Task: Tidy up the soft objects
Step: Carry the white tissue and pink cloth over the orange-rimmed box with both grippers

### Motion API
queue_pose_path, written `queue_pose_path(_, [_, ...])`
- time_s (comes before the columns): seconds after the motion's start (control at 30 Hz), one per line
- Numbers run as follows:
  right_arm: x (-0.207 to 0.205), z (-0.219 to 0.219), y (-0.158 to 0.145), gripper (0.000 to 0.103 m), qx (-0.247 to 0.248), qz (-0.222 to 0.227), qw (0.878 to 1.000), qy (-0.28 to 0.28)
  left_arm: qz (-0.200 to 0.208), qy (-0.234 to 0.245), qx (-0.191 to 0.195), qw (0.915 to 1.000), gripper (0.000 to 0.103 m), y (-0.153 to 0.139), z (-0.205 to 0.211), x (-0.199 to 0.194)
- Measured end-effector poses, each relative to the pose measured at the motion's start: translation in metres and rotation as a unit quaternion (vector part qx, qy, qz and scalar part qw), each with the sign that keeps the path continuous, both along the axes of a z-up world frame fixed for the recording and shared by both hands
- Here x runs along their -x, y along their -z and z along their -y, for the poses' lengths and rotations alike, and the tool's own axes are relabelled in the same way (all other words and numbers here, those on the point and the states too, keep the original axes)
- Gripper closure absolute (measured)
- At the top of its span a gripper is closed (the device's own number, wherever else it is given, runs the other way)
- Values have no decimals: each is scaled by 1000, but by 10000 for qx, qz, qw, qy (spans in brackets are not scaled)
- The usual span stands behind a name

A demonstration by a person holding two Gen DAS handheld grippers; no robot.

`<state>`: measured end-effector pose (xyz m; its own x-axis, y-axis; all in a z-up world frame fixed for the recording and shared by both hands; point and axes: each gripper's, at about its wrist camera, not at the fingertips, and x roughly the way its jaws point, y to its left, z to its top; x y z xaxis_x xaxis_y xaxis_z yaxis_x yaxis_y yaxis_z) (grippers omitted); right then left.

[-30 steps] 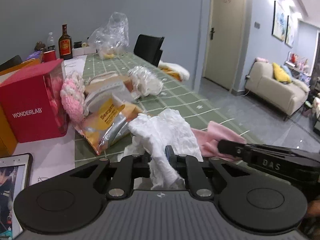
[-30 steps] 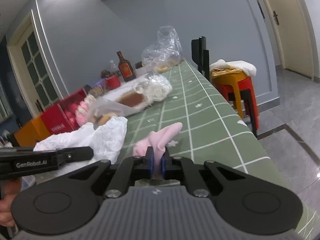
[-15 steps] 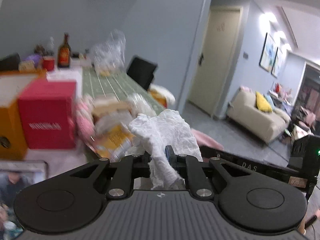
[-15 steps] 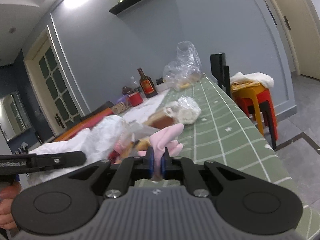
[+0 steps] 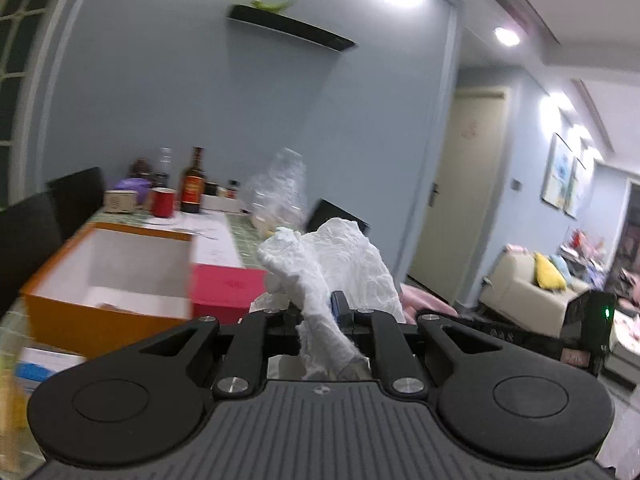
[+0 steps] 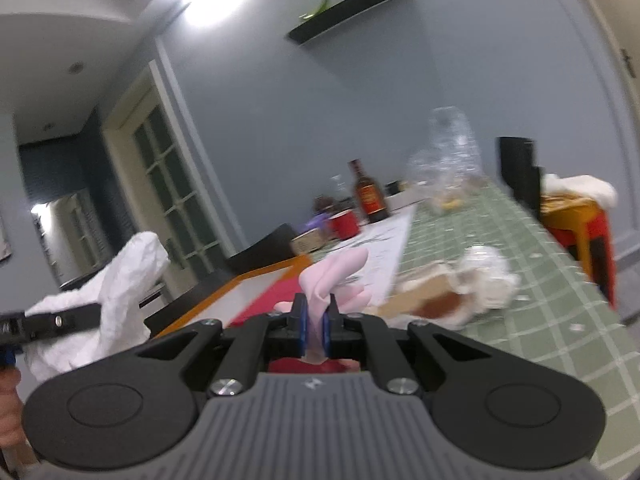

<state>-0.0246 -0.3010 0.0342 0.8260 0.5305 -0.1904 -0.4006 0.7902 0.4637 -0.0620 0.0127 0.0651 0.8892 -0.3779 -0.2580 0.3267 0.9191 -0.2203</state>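
Since the earlier frames both grippers had been lifted higher above the table, so that the wall shelf and ceiling light had come into view and the pink knitted item and snack bag had dropped out of the left wrist view

The table was covered with a green checked cloth and stood against a grey-blue wall; a door and a sofa were seen off to the right of it, glazed doors to the left in the right wrist view

The left gripper was held roughly level, its jaws pressed together on a crumpled white cloth that stood up from them, clear of the table. The right gripper was held beside it, its jaws pinched on a pink cloth, likewise lifted off the tabletop. In the right wrist view a hand was glimpsed at the left edge

An open orange box with a white inside lay toward the table's left edge, a red box touching its right side. At the far end a brown bottle, a red cup and a clear plastic bag were grouped. Nearer the right edge a wrapped bundle lay on the cloth, blurred. A black chair and a red and yellow stool stood past the right edge
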Motion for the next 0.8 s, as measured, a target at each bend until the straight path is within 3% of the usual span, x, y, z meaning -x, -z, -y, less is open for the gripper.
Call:
queue_pose_path(0.2, [-10,-56,-23,98,368,46,9973,-639,177,-765,-151,9968,88,-23,-43,11])
queue_pose_path(0.37, [-36,-97,-52,97,551,237,9926,-1052,297,-1510,-509,9868,88,-39,-63,2])
queue_pose_path(0.5, [-70,-136,-69,97,648,368,9881,-1345,-282,-1822,-629,9808,88,-36,-68,-44])
queue_pose_path(0.63, [-116,-177,-74,98,854,272,9823,-1643,-833,-1759,-806,9776,88,-24,-66,-101])
queue_pose_path(0.8, [-172,-221,-65,98,1339,-121,9718,-1938,-1072,-2064,-1098,9664,88,-12,-80,-152])
